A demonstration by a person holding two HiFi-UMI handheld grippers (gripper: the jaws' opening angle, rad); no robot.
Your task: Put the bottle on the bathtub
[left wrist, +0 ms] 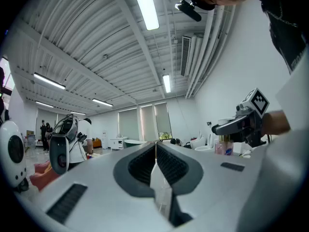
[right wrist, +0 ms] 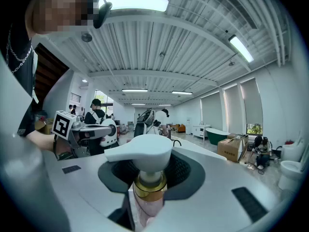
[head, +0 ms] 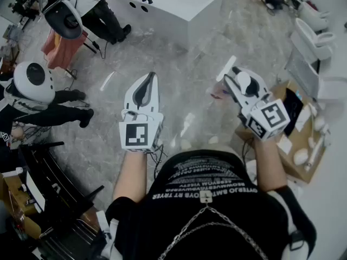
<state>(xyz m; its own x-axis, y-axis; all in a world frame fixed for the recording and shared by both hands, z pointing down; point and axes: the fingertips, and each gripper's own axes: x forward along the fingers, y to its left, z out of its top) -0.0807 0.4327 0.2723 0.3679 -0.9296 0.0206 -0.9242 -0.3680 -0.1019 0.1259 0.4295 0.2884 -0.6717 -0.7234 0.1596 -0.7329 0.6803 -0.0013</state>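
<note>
Standing far ahead on the grey floor [head: 184,64], the white bathtub [head: 201,14] is well apart from both grippers. Nearer, the left gripper [head: 150,78] is held level with its jaws pressed together and nothing between them. Beside it, the right gripper [head: 233,78] is clamped on the neck of the pink bottle [right wrist: 146,203], whose white pump [right wrist: 144,154] rises above the jaws, tilted slightly downward.

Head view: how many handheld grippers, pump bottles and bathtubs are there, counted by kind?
grippers: 2 (left gripper, right gripper)
pump bottle: 1, held in the right gripper
bathtub: 1
total: 4
</note>
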